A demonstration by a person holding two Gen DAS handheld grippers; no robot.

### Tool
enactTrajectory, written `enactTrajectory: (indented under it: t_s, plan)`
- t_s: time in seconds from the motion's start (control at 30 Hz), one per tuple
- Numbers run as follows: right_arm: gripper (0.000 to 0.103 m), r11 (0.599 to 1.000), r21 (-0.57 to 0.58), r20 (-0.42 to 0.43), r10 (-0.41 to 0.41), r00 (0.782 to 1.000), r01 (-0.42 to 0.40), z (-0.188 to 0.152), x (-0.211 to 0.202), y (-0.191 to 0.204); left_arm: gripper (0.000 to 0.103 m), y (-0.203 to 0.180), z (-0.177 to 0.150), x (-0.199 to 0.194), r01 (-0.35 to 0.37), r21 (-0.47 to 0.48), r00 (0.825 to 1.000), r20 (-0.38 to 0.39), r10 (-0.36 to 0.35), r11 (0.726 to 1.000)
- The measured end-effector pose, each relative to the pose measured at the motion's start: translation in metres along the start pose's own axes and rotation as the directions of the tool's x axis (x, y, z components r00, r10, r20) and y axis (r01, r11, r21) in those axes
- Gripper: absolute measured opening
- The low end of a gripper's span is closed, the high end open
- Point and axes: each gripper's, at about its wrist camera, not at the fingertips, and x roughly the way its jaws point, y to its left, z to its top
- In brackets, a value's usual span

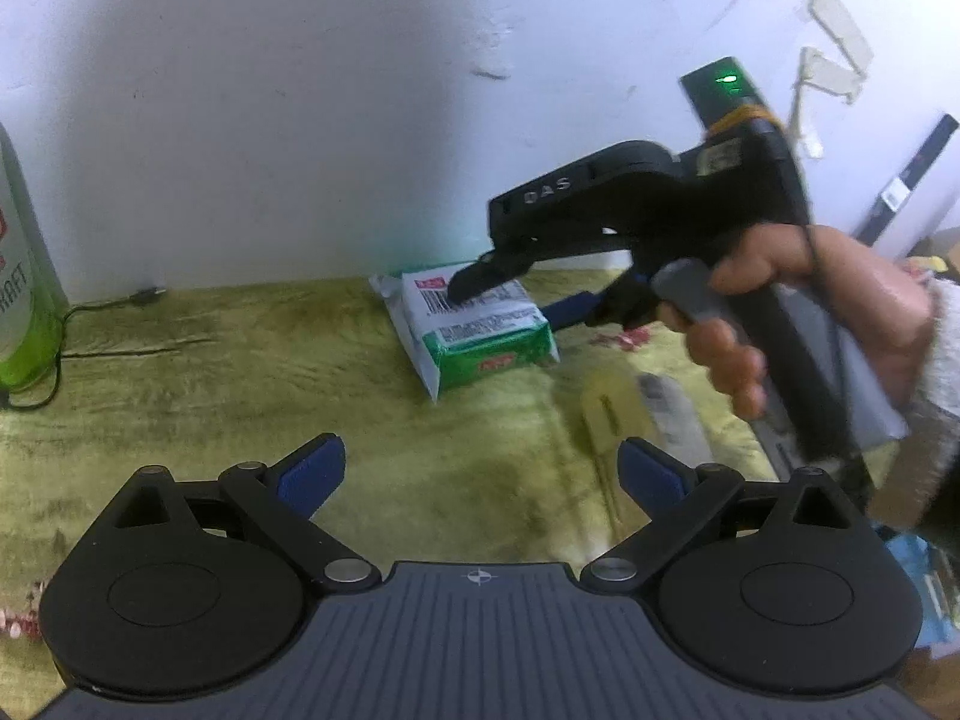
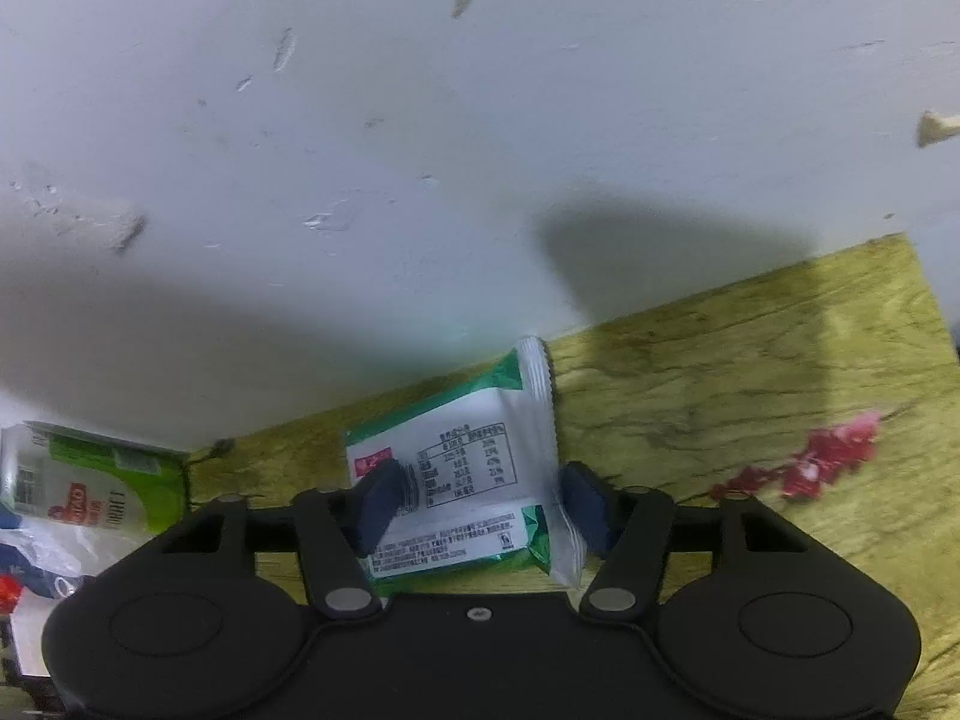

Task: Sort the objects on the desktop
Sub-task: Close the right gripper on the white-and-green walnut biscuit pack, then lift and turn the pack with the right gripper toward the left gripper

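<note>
One green-and-white packet (image 2: 462,480) lies on the bench (image 2: 750,372) by the wall, the right claw (image 2: 480,501) astride it, pads seemingly not yet pressing; the left claw (image 1: 480,474) hangs spread and empty; only the left view shows the hand (image 1: 822,312).

My target is a green-and-white snack packet (image 2: 468,480) – sealed, printed back facing up. It lies flat on the yellow-green tabletop (image 2: 750,360), close to the wall.

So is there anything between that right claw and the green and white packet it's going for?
Nothing visible. The right gripper already straddles the packet, one pad on each side, with no other thing between them. The red scraps lie off to the side on the green cloth.
</note>
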Motion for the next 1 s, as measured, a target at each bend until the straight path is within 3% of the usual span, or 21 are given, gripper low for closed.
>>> enactTrajectory:
  t_s: [0.1,0.2,0.57,0.7,0.73,0.87,1.0]
  plan:
    - [0.039,0.999,0.005,-0.005,0.034,0.999,-0.034,-0.002,-0.002,-0.001,0.099,0.002,0.002,0.011,0.0,-0.005,1.0,-0.001,0.0,1.0]
    - [0.033,0.998,0.001,-0.012,0.067,0.998,-0.067,-0.005,-0.008,-0.001,0.099,0.002,0.002,0.02,-0.007,0.009,1.0,-0.002,0.007,1.0]
    - [0.027,0.984,-0.12,-0.052,0.122,0.991,-0.128,-0.026,-0.026,0.024,0.099,0.008,0.004,0.037,-0.006,0.004,1.0,0.0,0.006,1.0]
    - [0.022,0.972,-0.182,-0.046,0.142,0.989,-0.148,-0.034,-0.043,0.054,0.099,0.014,0.001,0.039,0.012,-0.019,0.999,-0.036,-0.012,1.0]
    - [0.017,0.968,-0.189,-0.053,0.16,0.986,-0.167,-0.033,-0.044,0.06,0.099,0.017,0.001,0.04,0.024,-0.025,0.999,-0.045,-0.025,0.999]
    - [0.017,0.95,-0.206,-0.1,0.216,0.971,-0.233,-0.03,-0.045,0.09,0.099,0.021,-0.005,0.034,0.047,-0.019,0.997,-0.068,-0.048,0.999]
    - [0.017,0.934,-0.154,-0.186,0.294,0.938,-0.323,-0.038,-0.033,0.105,0.099,0.03,-0.014,0.016,0.041,-0.047,0.991,-0.127,-0.047,0.998]
